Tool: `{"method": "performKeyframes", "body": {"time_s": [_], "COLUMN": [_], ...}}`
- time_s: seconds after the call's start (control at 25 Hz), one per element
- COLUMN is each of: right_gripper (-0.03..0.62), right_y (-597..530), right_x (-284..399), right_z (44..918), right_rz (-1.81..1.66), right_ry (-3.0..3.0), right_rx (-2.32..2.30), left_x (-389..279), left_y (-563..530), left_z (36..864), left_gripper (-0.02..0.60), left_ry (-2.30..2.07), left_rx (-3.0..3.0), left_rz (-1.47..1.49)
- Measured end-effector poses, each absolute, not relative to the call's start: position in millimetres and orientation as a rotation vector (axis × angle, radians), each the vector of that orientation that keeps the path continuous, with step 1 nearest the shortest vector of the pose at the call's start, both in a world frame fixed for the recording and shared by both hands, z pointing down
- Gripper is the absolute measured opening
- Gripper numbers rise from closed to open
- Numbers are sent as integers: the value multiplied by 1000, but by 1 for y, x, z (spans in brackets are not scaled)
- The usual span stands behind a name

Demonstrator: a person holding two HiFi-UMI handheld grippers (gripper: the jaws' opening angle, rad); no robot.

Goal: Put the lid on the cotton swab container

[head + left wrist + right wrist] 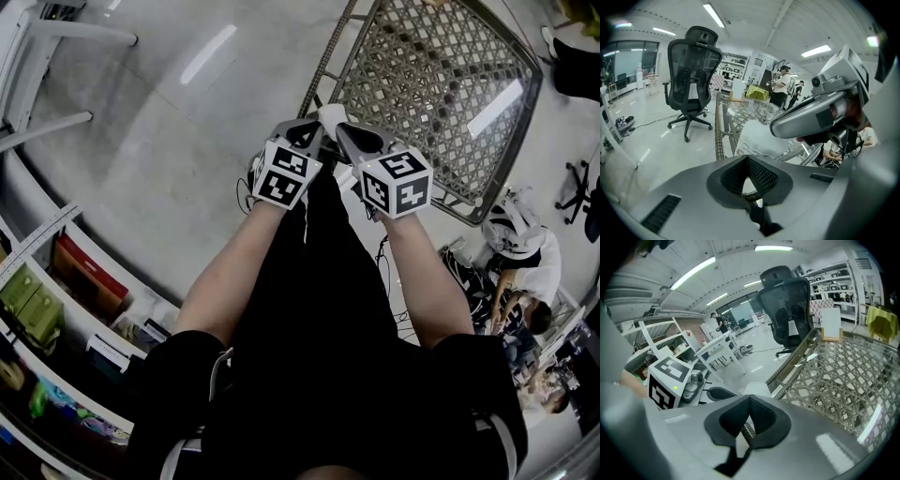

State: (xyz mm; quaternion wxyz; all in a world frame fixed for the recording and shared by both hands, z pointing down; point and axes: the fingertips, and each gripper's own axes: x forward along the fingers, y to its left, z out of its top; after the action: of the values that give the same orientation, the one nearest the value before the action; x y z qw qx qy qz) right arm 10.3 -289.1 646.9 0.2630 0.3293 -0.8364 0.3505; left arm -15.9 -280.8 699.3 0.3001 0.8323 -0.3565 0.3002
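Right now my left forearm [232,274] and right forearm [424,281] reach forward side by side, so my left claw [747,159] and right claw [750,400] sit nearly touching, each clenched on nothing. Just past their tips a white container [330,114] rests at the near corner of the wicker table [328,54]; I cannot make out its lid. Bare floor [169,141] lies open to my left of the table's edge, with an office chair [689,75] well off.
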Motion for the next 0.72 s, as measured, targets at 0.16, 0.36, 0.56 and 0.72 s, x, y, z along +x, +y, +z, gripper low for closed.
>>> {"method": "performKeyframes", "body": {"time_s": [0.16, 0.36, 0.56, 0.72], "right_gripper": [9, 9, 9, 9], "right_y": [-287, -287, -290, -290], "right_x": [7, 8, 7, 5], "right_z": [649, 653, 655, 659], "right_rz": [826, 833, 798, 864], "right_ry": [-2240, -2203, -2179, -2163], "right_rx": [851, 847, 859, 880], "left_x": [-16, -16, -24, -34], "left_y": [-280, -280, -282, -284], "left_z": [702, 704, 701, 688], "left_gripper": [6, 6, 7, 6], "left_ry": [-949, -961, -979, -998], "left_rx": [2203, 2191, 2178, 2185], "left_rz": [788, 779, 784, 782]}}
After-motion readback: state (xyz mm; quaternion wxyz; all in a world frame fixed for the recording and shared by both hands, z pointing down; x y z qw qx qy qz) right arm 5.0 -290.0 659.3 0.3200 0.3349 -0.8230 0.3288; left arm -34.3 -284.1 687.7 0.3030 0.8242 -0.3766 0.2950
